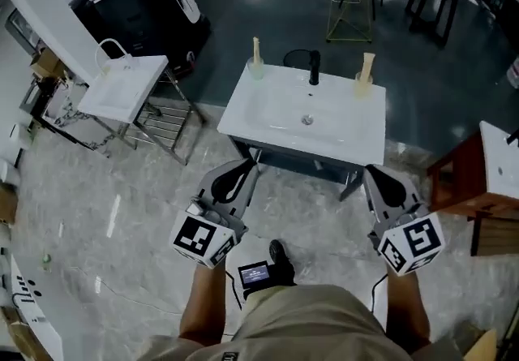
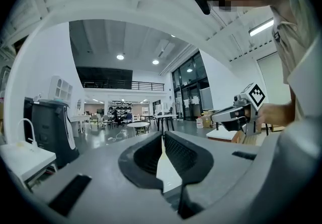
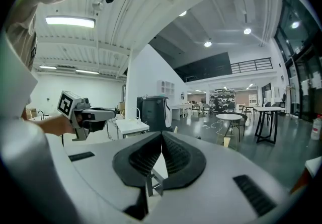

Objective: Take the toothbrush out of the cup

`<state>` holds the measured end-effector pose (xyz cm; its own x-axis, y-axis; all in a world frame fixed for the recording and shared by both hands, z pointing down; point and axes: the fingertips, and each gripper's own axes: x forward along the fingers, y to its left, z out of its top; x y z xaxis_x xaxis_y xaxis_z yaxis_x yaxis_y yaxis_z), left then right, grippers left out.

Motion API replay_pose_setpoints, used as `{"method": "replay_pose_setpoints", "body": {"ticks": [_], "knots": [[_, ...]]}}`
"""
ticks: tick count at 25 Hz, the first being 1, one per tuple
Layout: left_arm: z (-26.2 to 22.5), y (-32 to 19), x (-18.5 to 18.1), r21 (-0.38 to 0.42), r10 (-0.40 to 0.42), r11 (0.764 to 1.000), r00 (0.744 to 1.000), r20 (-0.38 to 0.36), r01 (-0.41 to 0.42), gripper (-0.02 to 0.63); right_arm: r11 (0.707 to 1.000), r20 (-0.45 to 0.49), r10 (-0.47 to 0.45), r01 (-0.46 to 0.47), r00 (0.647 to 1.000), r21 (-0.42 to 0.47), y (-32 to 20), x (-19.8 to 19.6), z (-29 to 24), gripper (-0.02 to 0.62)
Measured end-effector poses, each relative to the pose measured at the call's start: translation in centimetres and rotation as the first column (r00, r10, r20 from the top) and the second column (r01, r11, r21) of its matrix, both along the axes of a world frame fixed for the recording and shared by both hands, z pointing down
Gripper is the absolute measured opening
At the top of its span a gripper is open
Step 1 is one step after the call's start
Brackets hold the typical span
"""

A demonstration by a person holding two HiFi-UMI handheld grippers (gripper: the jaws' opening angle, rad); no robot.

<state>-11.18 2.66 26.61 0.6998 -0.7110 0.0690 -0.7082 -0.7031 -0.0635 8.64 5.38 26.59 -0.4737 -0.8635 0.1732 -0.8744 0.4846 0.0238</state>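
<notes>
Left gripper [image 1: 246, 166] and right gripper [image 1: 375, 174], fingers [image 2: 183, 157] clenched empty, face the sink [image 1: 276, 120]; right should open early, then lift the one-o'clock toothbrush [image 1: 368, 63] straight from its cup [image 1: 362, 87].

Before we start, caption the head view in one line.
Left gripper and right gripper, both shut and empty, short of a washbasin with left cup and right cup at its rear corners.
</notes>
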Motion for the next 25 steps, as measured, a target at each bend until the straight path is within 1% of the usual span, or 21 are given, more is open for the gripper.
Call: {"method": "replay_pose_setpoints", "body": {"ticks": [3,8,13,16,20,25], "knots": [[-0.1,-4.3,-1.1,-0.002,0.029,1.0,1.0,0.007,-0.029,0.026,1.0,0.002,0.031,-0.031,1.0,-0.006,-3.9,-1.2,0.0,0.005],[-0.1,-10.1,-2.8,-0.002,0.063,0.998,0.998,-0.009,-0.063,0.026,0.997,0.002,0.082,-0.082,0.997,-0.003,-9.0,-2.9,-0.1,0.005],[1.0,-14.7,-4.7,-0.01,0.051,0.999,0.998,-0.022,-0.051,0.026,0.994,-0.009,0.108,-0.108,0.994,-0.011,-12.6,-3.6,0.5,0.005],[1.2,-17.1,-5.2,-0.016,0.037,0.999,0.999,-0.028,-0.038,0.026,0.993,-0.014,0.122,-0.122,0.992,-0.001,-14.9,-3.2,0.0,0.005],[2.4,-20.2,-5.2,-0.034,0.018,0.999,1.0,-0.026,-0.018,0.026,0.99,-0.017,0.14,-0.14,0.99,-0.002,-17.8,-1.6,0.2,0.005],[3.8,-25.1,-4.5,-0.044,-0.028,0.999,0.999,-0.024,0.027,0.026,0.992,-0.018,0.124,-0.124,0.992,-0.009,-22.4,0.1,1.2,0.005]]}}
